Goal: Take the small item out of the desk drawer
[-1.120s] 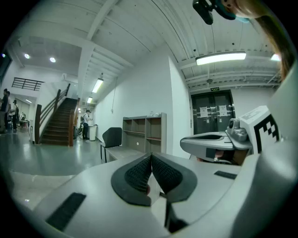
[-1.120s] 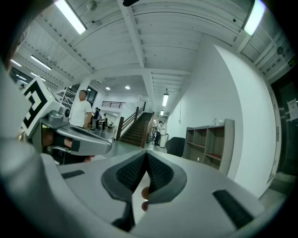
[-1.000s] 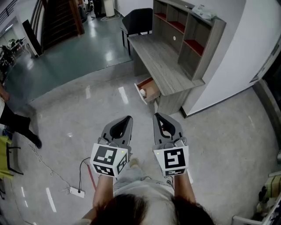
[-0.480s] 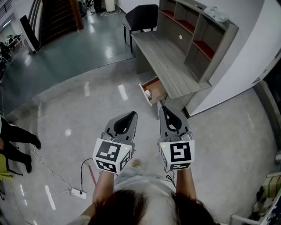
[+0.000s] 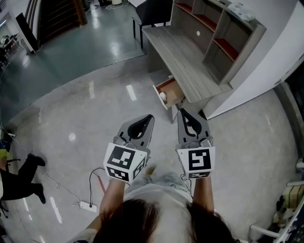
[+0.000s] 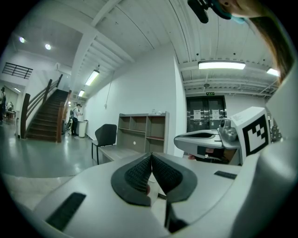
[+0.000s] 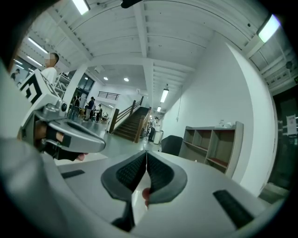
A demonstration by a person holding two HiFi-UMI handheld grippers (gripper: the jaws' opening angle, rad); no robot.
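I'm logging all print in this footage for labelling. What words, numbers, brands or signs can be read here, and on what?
No text here can be read.
Left marker cube and right marker cube: black-and-white square patterns, no letters.
Sign above the dark doors: too small to read.
Sheets on those doors: too small to read.

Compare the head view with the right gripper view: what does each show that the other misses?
Only the head view shows the open drawer with a small white item inside, and the power strip on the floor. Only the right gripper view shows the ceiling lights. Both show the shelf unit, the chair, the left tool and the shut right tool.
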